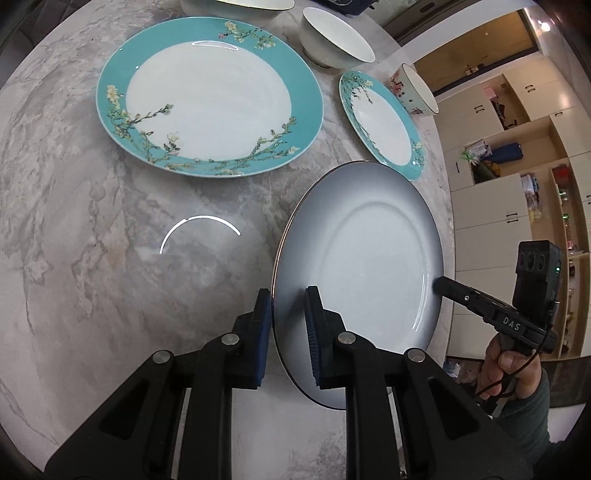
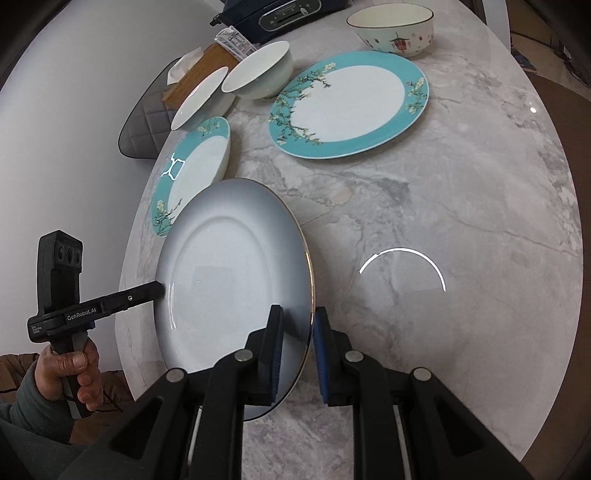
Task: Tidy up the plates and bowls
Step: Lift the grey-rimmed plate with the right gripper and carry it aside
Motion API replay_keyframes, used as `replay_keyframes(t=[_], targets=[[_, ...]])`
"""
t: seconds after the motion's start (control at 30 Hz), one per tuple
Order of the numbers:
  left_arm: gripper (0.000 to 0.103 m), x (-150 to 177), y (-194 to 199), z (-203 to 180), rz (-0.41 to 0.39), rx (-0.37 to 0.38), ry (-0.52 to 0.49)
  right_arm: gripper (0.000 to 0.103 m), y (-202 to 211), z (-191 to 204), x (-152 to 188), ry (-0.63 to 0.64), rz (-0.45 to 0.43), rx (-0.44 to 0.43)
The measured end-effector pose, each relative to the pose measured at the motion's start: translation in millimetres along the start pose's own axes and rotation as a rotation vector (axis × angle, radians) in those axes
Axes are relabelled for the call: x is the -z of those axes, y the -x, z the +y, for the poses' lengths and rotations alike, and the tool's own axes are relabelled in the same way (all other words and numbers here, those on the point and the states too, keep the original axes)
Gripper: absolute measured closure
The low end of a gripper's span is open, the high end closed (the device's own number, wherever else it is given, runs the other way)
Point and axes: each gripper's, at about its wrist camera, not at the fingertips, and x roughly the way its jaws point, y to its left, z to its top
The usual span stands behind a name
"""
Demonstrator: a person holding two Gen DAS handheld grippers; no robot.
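A grey-white plate (image 1: 369,258) with a thin gold rim is held tilted above the marble table (image 1: 110,240); it also shows in the right wrist view (image 2: 229,277). My left gripper (image 1: 288,310) straddles its rim on one side, one finger on each face. My right gripper (image 2: 297,328) straddles the opposite rim and shows in the left wrist view (image 1: 439,286). A large teal floral plate (image 1: 210,96) and a small teal plate (image 1: 384,125) lie beyond. A white bowl (image 1: 332,40) and a patterned bowl (image 1: 413,92) stand further back.
Another white bowl (image 2: 203,98) stands by the table edge, near a tissue box (image 2: 199,70) and a dark appliance (image 2: 280,14). A grey quilted chair back (image 2: 147,118) sits behind the table. Cabinets (image 1: 517,166) line the far wall.
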Motion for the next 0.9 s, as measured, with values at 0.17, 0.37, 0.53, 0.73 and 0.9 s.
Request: replay_keyframes(t=[0.17, 0.37, 0.53, 0.73, 0.9], targets=[[0.088, 32, 35, 16, 0.013, 0.027, -0.017, 0.085, 15, 35, 33, -0.022, -0.027, 0.019], [0.087, 73, 62, 53, 0.045, 0.02, -0.022, 0.085, 5, 71, 82, -0.069, -0.017, 0.024], [0.087, 90, 54, 86, 0.081, -0.006, -0.017, 0.085, -20, 83, 112, -0.113, 0.004, 0.04], [0.087, 98, 43, 101, 0.091, -0.027, -0.052, 0.085, -42, 79, 126, -0.166, 0.006, 0.057], [0.087, 85, 35, 95, 0.08, -0.037, -0.096, 0.085, -45, 74, 123, -0.18, -0.012, 0.076]])
